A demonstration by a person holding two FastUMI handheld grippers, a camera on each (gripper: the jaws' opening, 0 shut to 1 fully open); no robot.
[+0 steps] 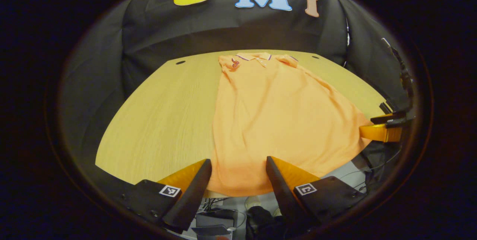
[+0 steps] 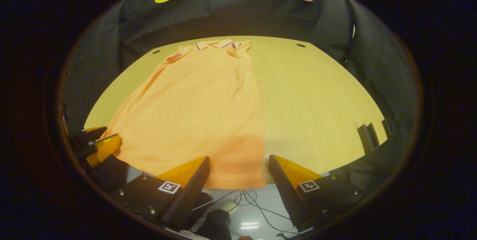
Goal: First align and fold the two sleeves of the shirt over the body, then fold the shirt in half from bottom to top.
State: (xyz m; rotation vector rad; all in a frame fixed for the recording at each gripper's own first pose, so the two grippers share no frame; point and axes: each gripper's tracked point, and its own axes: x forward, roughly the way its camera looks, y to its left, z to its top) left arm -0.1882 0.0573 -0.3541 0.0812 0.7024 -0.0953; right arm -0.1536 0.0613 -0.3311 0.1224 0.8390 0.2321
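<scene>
Both grippers hovering wide open at near table [image 1: 160,120] edge: left gripper [image 1: 238,165], right gripper [image 2: 238,163], holding nothing. Shirt [image 1: 268,120] lying flat, sleeves folded in, hem overhanging edge.

Orange shirt [image 1: 275,120] — collar [image 1: 253,56] with dark striped trim, small dark chest emblem [image 1: 235,63] — on a pale yellow wood-grain counter [image 1: 164,120].
</scene>
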